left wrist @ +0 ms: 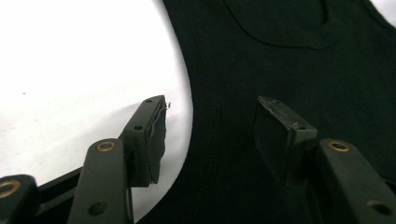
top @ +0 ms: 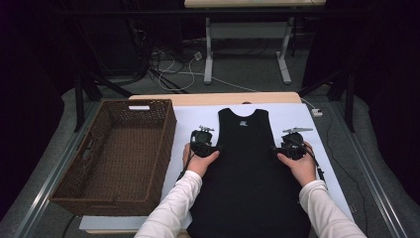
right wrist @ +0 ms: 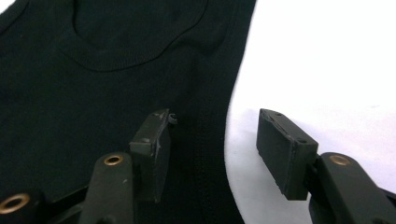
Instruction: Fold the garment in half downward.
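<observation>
Two grippers are down at the black tank top [top: 246,163], one at each side seam just below the armholes. The garment lies flat and face up along the middle of the desk [top: 185,115], neck toward the far edge, hem hanging over the near edge between the person's sleeves. Left gripper [top: 202,147]: jaws parted, straddling the armhole edge, one pad over white desk, the other over cloth, nothing pinched yet. Right gripper [top: 290,148]: same story, mirrored, jaws apart across the fabric's edge. So I'd say we're right at the start, no fold made, no lift, the grab itself still to come. The brown wicker basket [top: 74,188] waits empty along the left edge, just beside the top. Room to work looks fair: bare white desk on both flanks, a strip beyond the neckline, tighter on the basket side.
</observation>
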Demonstrator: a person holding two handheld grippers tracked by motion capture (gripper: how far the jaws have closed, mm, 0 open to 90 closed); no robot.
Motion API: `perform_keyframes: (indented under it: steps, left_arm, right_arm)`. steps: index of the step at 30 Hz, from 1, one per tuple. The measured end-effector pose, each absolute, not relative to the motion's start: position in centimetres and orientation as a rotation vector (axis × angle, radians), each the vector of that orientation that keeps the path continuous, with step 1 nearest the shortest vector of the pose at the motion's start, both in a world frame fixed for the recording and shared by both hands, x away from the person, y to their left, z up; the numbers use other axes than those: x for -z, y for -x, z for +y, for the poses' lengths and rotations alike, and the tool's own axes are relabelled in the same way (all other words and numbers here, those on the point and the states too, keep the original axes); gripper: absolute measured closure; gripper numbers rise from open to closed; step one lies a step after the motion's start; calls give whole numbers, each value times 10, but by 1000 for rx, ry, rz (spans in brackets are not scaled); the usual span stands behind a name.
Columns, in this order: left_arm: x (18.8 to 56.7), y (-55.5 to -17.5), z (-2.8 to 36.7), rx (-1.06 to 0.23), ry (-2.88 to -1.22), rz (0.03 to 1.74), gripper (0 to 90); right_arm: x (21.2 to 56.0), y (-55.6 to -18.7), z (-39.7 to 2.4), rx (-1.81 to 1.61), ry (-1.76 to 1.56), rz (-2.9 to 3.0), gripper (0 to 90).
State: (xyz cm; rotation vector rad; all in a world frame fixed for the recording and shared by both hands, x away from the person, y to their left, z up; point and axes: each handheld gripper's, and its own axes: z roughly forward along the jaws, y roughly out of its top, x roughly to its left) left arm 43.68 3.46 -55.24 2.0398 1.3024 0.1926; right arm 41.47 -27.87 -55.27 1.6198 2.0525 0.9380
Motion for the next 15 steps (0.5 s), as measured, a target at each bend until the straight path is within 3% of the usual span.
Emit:
perform_keyframes:
  steps: [6,15]
  left_arm:
    - [553,-434,28,-223,-2063,1279,491]
    - [553,-430,23,-299,-2123,1248,730]
  right_arm:
    - [555,-414,-274,-909,-1580,2070,508]
    - [554,-412,-268,-957,-1588,2113,773]
